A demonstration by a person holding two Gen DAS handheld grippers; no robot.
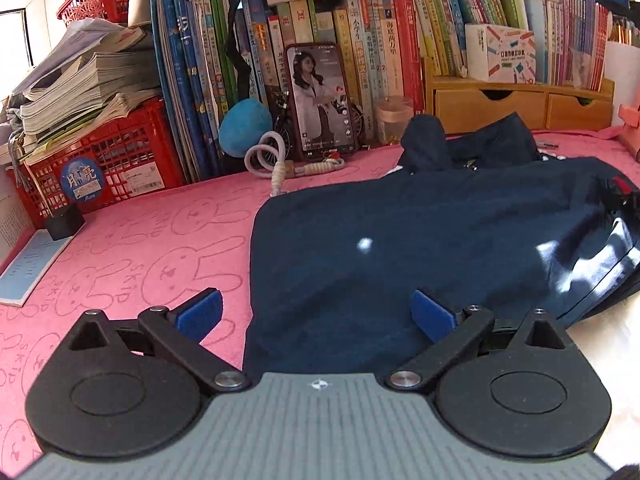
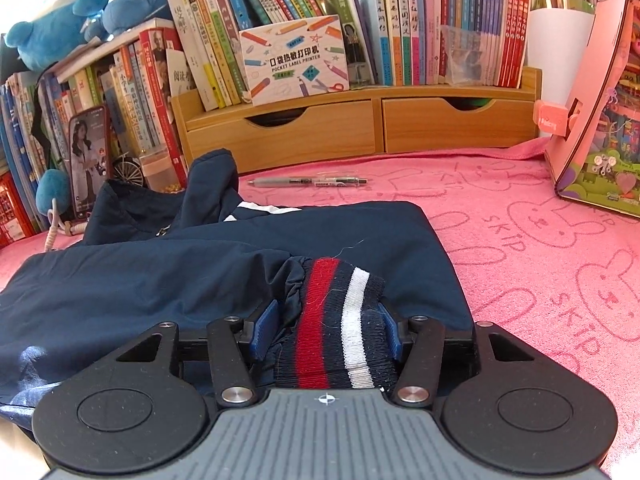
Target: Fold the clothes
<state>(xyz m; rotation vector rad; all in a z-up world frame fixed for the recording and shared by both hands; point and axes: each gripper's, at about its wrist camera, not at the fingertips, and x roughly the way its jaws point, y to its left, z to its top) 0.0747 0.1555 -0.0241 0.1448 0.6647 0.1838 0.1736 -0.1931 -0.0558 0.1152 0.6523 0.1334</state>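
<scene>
Two sets of jaws: right gripper (image 2: 326,330) is seen loose around the striped cuff (image 2: 344,316), left gripper (image 1: 316,314) wide open, empty. Jacket (image 1: 400,248) lies on the pink surface (image 1: 132,256); soft, slippery probably, best grabbed by cuff or hem.

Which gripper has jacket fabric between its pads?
The right gripper: the striped knit cuff sits between its pads. The left gripper stands open, empty, above the navy jacket.

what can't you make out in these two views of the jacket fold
- Right wrist view: whether the right tool pinches the striped cuff; the cuff covers the pads' inner faces.
- Left wrist view: the navy jacket's near hem, hidden behind the left tool.
- Left wrist view: the jacket's right side, cut off by the picture's edge.
</scene>
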